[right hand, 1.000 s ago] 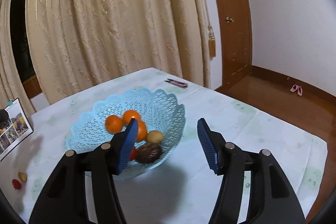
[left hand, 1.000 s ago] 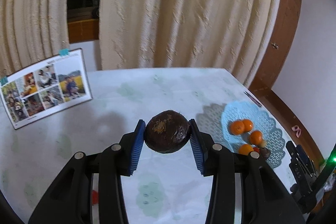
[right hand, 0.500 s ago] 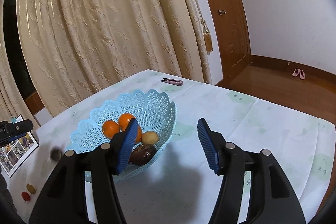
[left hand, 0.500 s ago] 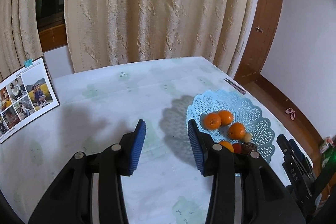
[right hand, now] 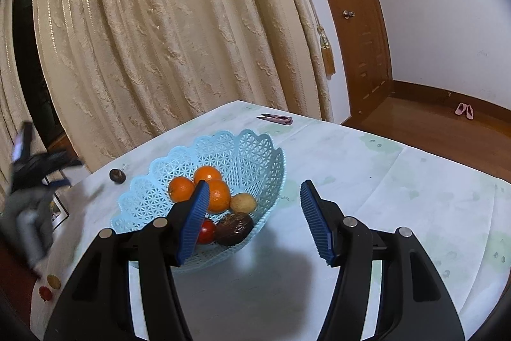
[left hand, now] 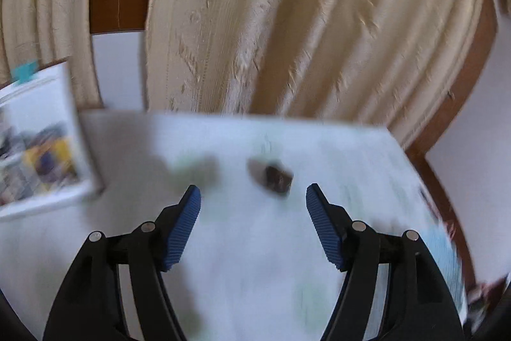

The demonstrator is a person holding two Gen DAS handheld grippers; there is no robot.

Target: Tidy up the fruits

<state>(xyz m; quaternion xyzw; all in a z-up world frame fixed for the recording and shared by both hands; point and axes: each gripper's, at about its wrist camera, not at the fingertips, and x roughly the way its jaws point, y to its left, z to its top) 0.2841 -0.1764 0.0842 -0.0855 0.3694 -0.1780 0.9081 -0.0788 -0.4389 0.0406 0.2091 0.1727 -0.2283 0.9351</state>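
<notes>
1. While the left wrist view is blurred by motion, the left gripper is plain in it: its jaws stand apart, have just been opening, and nothing lies between them.
2. A dark brown fruit lies on the tabletop ahead of that gripper, beyond the tips and clear of both blue pads.
3. The right wrist view shows the same dark brown fruit as a small round thing near the far edge of the tabletop, to the left of the basket and apart from it.
4. The right gripper hangs over the near side of the tabletop, jaws apart, holding nothing.
5. The light blue lattice basket stands on the tabletop just ahead of the right gripper. The left pad covers part of its contents.
6. In the basket: three oranges touching one another, a small yellowish fruit beside them, a red fruit and a wrinkled dark fruit at the near side.
7. Two small fruits, one red and one tan, lie together at the near left edge of the tabletop, well apart from the basket.
8. A photo board stands at the left of the tabletop; its pictures are too blurred to read.
9. A pair of pink snips lies near the far edge, behind the basket.
10. Cream curtains hang behind the tabletop.
</notes>
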